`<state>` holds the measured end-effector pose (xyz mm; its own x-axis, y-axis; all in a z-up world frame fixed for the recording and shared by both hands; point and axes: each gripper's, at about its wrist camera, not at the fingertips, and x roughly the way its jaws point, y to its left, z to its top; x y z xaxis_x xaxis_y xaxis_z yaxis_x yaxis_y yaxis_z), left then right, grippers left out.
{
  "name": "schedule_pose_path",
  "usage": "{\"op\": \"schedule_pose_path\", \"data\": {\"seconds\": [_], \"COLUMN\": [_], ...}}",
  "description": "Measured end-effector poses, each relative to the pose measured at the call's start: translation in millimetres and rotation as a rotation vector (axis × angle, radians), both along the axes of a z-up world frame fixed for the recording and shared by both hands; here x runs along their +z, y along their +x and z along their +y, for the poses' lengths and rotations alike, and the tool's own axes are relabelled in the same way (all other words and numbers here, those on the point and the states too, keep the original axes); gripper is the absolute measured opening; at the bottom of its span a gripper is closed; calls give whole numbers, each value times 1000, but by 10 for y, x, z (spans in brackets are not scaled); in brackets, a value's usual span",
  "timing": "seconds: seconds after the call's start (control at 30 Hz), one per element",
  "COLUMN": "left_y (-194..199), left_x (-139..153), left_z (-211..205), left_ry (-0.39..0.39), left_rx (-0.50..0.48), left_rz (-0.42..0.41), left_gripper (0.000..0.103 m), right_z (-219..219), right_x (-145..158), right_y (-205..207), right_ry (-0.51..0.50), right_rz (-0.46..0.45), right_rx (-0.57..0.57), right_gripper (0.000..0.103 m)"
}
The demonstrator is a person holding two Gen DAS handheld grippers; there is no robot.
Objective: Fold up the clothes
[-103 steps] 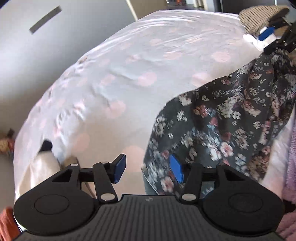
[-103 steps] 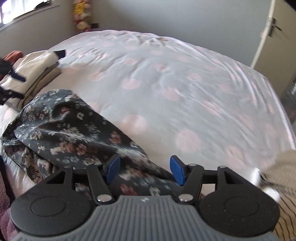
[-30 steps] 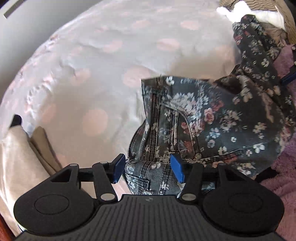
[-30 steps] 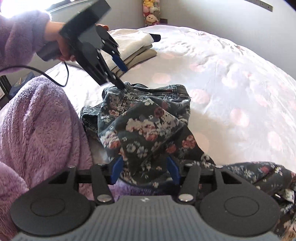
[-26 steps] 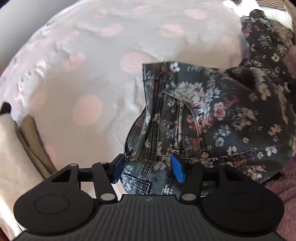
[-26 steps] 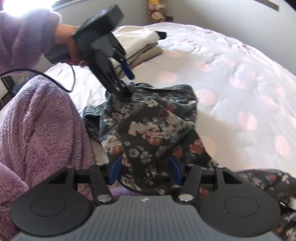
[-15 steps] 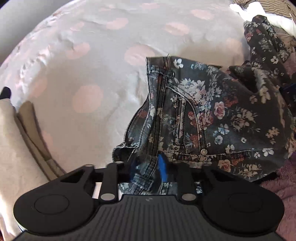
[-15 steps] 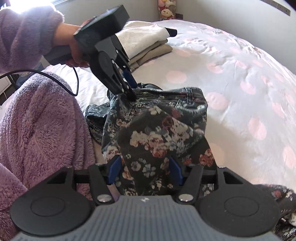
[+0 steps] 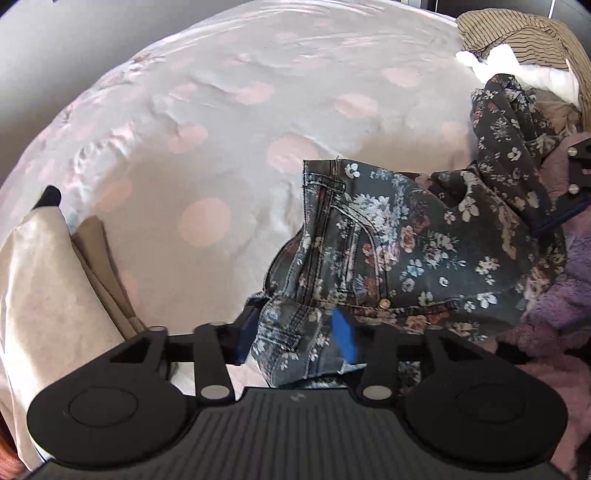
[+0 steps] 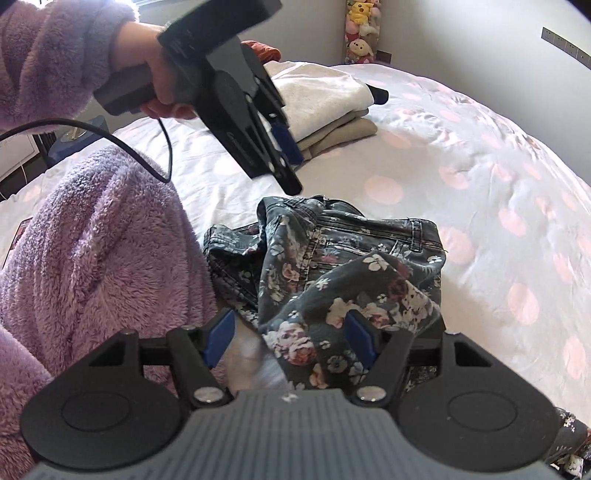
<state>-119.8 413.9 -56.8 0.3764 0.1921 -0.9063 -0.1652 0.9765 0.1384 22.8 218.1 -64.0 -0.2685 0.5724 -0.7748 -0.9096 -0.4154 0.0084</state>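
Dark floral jeans (image 9: 399, 251) lie crumpled on the pink-dotted bedsheet (image 9: 221, 122), waistband toward the bed's middle. My left gripper (image 9: 295, 336) is open, with the waistband corner lying between its blue pads. In the right wrist view the left gripper (image 10: 291, 162) hangs just above the jeans (image 10: 332, 258), not touching them. My right gripper (image 10: 291, 339) is open, with a floral fold of a jeans leg lying between its pads.
A stack of folded beige and cream clothes (image 9: 48, 273) lies at the bed's left edge, also seen in the right wrist view (image 10: 325, 99). A basket with striped and white laundry (image 9: 517, 48) stands far right. My purple fleece robe (image 10: 92, 251) is close by. Plush toys (image 10: 358, 33) sit in the corner.
My left gripper shut on the waistband half a second ago, then opened and lifted off it. My right gripper has opened wider, and the fold lies loose between its pads.
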Motion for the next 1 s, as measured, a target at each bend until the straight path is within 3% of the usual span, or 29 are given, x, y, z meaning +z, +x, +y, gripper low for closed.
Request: {"op": "schedule_pose_path", "data": {"seconds": [0.4, 0.53, 0.63, 0.73, 1.0], "left_y": [253, 230, 181, 66, -317], "left_x": [-619, -639, -542, -321, 463], "left_z": [250, 220, 195, 188, 102], "left_ry": [-79, -91, -97, -123, -193], "left_rx": [20, -13, -19, -9, 38], "left_rz": [85, 92, 76, 30, -134], "left_gripper": [47, 30, 18, 13, 11], "right_z": [111, 159, 190, 186, 21], "right_x": [-245, -353, -405, -382, -71], "right_y": [85, 95, 92, 91, 21], "right_ry": [-59, -88, -99, -91, 13], "right_rz": [0, -9, -21, -28, -42], "right_rx": [-38, -33, -28, -24, -6], "right_gripper": [70, 70, 70, 71, 72]}}
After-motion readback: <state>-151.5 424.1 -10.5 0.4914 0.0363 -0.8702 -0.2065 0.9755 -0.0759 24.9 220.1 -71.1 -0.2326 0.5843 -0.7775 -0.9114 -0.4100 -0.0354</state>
